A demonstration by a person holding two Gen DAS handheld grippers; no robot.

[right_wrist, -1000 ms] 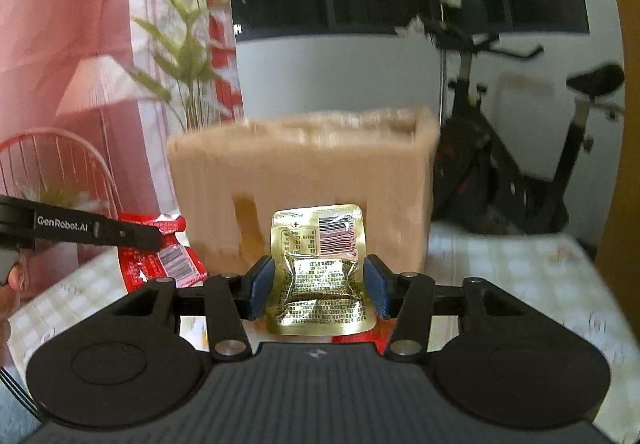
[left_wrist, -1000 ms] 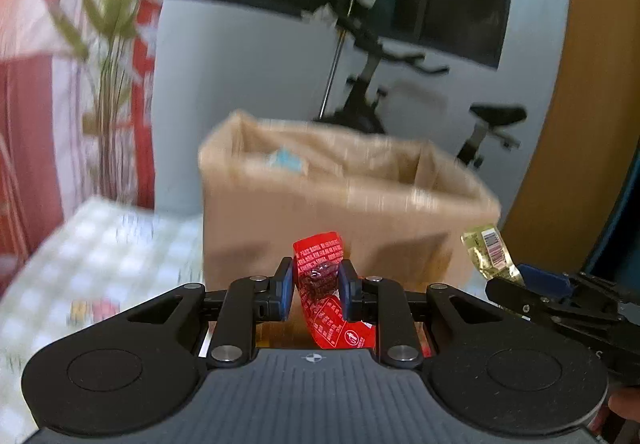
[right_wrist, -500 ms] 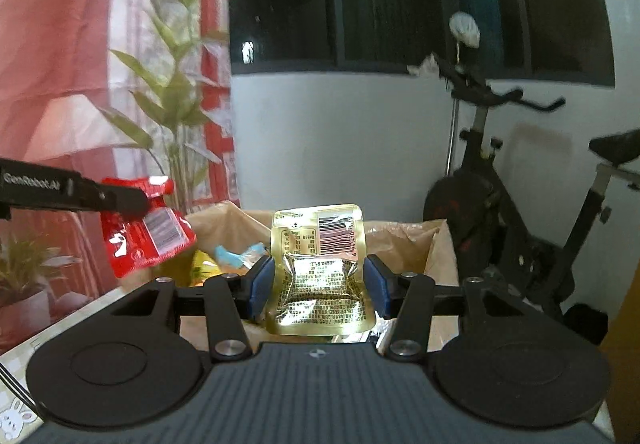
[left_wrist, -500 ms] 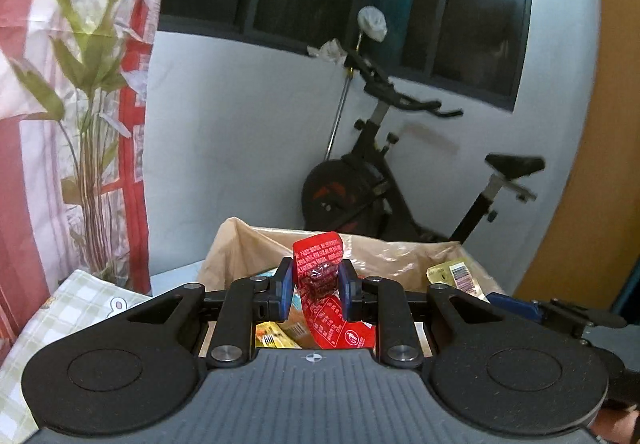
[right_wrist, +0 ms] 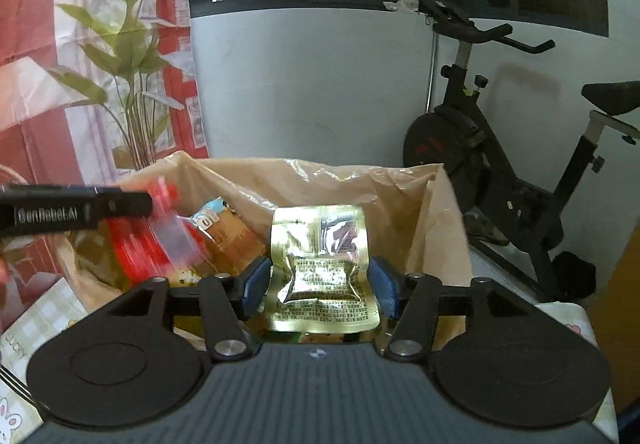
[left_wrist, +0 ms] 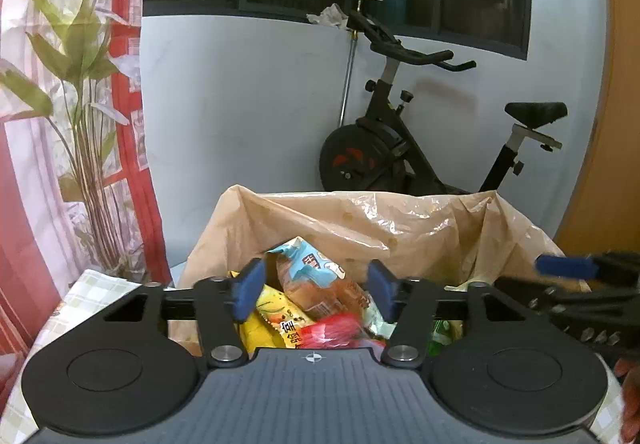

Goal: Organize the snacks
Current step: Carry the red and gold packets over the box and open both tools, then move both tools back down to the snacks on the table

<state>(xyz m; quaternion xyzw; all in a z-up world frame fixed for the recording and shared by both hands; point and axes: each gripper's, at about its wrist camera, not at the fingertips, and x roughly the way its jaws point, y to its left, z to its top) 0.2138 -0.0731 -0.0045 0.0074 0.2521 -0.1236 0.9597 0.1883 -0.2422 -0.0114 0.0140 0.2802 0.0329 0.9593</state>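
The left gripper (left_wrist: 316,290), a black two-finger tool with blue pads, is being held with its fingers spread wide above the open mouth of a tan, plastic-lined cardboard box (left_wrist: 420,220), and nothing is being held between its pads. A red snack packet (left_wrist: 332,332), blurred, is being shown just below and between those fingers, over the other snacks; from the right wrist view the same red packet (right_wrist: 152,240) is being seen as a smear beside the left gripper's black finger (right_wrist: 80,210), and whether it is touching the pile cannot be told. Inside the box, a light blue and brown wrapped snack (left_wrist: 316,276) is being shown leaning on a yellow printed packet (left_wrist: 272,316). The right gripper (right_wrist: 316,286) is being kept pressed onto a crinkled gold foil pouch (right_wrist: 322,276), which is being pinched at its sides and held upright over the box's near right part, its printed face turned toward the camera. The box is being shown resting on a pale checked cloth (left_wrist: 100,288). Behind it, a black exercise bike (left_wrist: 400,148) is being shown against a white wall, with a leafy green plant (left_wrist: 76,56) before a red and white curtain at the left.
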